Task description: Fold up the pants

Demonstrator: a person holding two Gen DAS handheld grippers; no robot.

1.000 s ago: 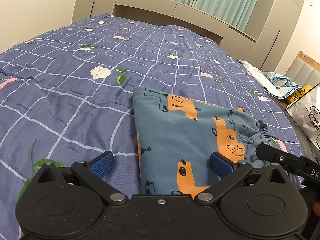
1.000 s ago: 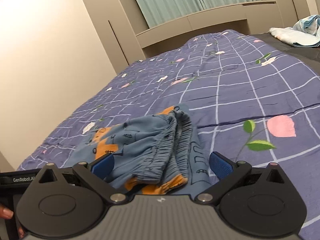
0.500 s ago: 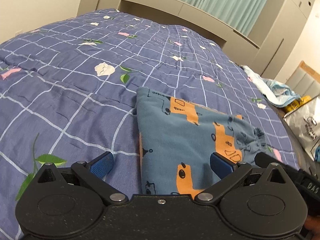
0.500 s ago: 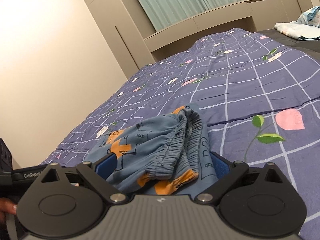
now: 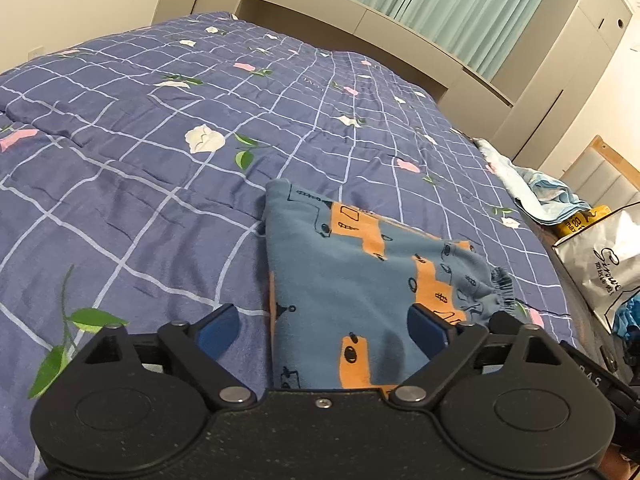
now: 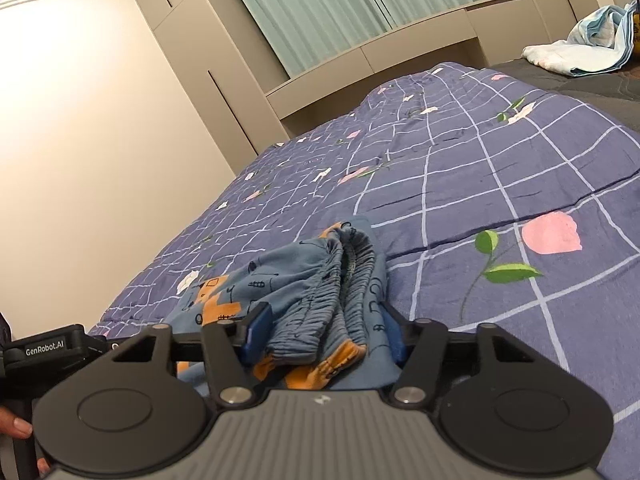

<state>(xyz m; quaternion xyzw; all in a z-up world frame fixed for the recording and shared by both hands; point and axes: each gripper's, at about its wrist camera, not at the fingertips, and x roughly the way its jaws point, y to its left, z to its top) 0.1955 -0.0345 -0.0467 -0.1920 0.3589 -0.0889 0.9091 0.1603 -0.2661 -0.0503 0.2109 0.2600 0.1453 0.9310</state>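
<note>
The pants (image 5: 360,280), a small blue pair with orange patches and little black drawings, lay folded into a compact packet on the near part of the bed (image 5: 160,168), on a purple-blue quilt crossed by pale grid lines and scattered with pink and white flowers. From the left side the left gripper (image 5: 322,326) sat low over the near edge of the packet; its jaws had just been closing a little but stood wide, one blue pad over the bare quilt to the left of the cloth and the other over the blue fabric, neither pinching it. On the right, the right gripper (image 6: 322,330) faced the gathered elastic waistband (image 6: 352,276), which bunched up in ridges at that end. Its jaws had just been closing, and the waistband sat between the blue pads, which now pressed against the bunched cloth on both sides. Far off to the right, beyond the quilt, a pale blue and white heap of cloth (image 6: 588,44) lay on a dark cover, and a silvery bag (image 5: 600,264) stood beside the bed. Green curtains (image 6: 340,12) hung above the beige headboard shelf.
</note>
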